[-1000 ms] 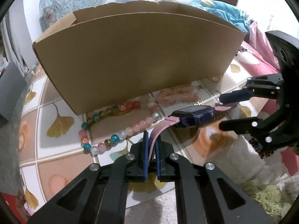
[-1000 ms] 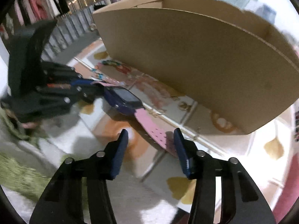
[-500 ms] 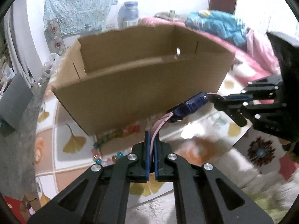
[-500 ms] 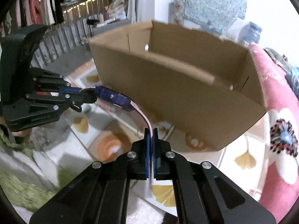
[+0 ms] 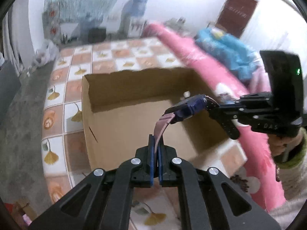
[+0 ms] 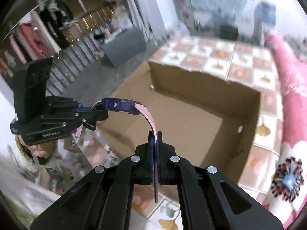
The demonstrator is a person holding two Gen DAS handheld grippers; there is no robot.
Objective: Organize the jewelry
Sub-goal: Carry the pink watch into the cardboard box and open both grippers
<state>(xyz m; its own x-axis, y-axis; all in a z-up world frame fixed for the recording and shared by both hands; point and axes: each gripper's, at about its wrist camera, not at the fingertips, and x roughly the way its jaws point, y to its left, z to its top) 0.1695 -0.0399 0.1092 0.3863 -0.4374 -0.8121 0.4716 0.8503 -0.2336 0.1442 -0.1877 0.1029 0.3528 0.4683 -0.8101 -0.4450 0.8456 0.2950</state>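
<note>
Watch [image 5: 189, 108] pinched by both strap ends, left gripper [image 5: 155, 149] and right gripper [image 6: 155, 143], over box [image 6: 191, 118]; release next.

The watch [image 5: 189, 106] has a dark blue case and a pale pink strap [image 5: 160, 127]. Both grippers are black, with blue pads on their fingers [image 5: 152, 153] and silver screws along the arms. The box [image 6: 191, 115] is plain brown cardboard, inside and out. Under it lies a mat [image 5: 57, 99] chequered in white and peach squares, each with a yellow ginkgo leaf (or an orange motif on the peach ones). To the right a pink quilt [image 6: 291, 115] carries white flowers and one red-and-black bloom.
</note>
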